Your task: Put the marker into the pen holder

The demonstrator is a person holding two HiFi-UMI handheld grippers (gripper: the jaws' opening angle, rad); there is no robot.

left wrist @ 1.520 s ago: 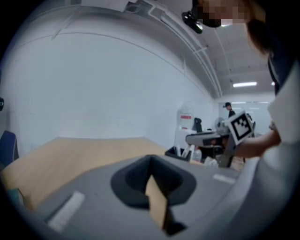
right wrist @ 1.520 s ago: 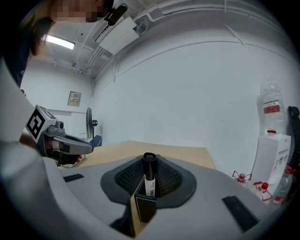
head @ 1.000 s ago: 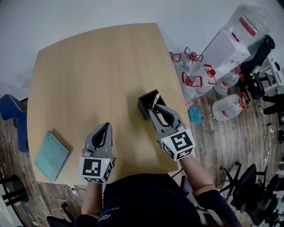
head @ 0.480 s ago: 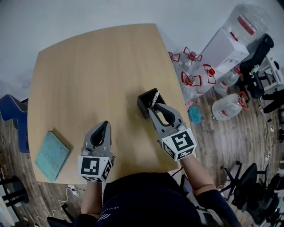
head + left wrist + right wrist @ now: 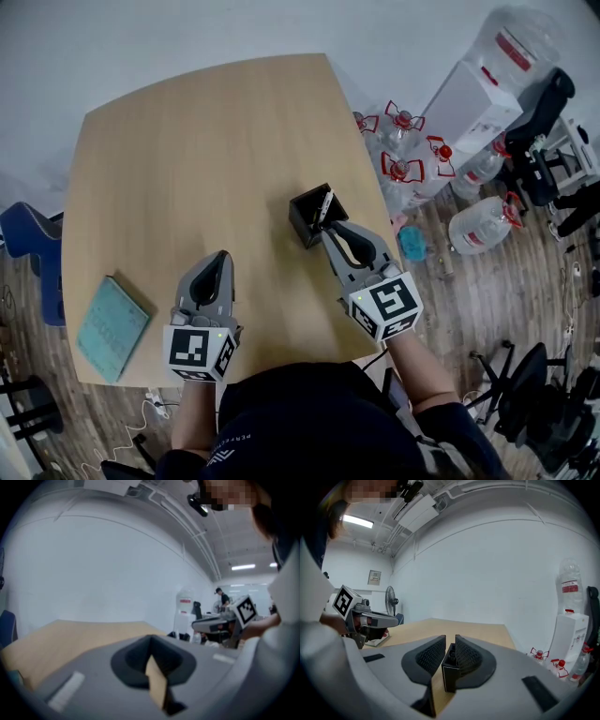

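Note:
A black square pen holder (image 5: 309, 215) stands near the right edge of the wooden table (image 5: 187, 159). A white marker (image 5: 324, 204) leans inside it against its near right corner. My right gripper (image 5: 331, 227) sits just behind the holder with its jaws a narrow gap apart and nothing between them. In the right gripper view the holder (image 5: 450, 670) shows through that gap, a dark marker end (image 5: 451, 655) poking up in it. My left gripper (image 5: 218, 259) rests shut and empty at the table's near side.
A teal notebook (image 5: 112, 326) lies at the near left corner. Water bottles (image 5: 403, 141), a white box (image 5: 473, 103) and office chairs (image 5: 548, 112) crowd the floor to the right of the table. The left gripper (image 5: 361, 618) shows at the left of the right gripper view.
My right gripper has drawn back slightly toward me and the marker now stands in the holder apart from its tips. The left gripper has barely moved.

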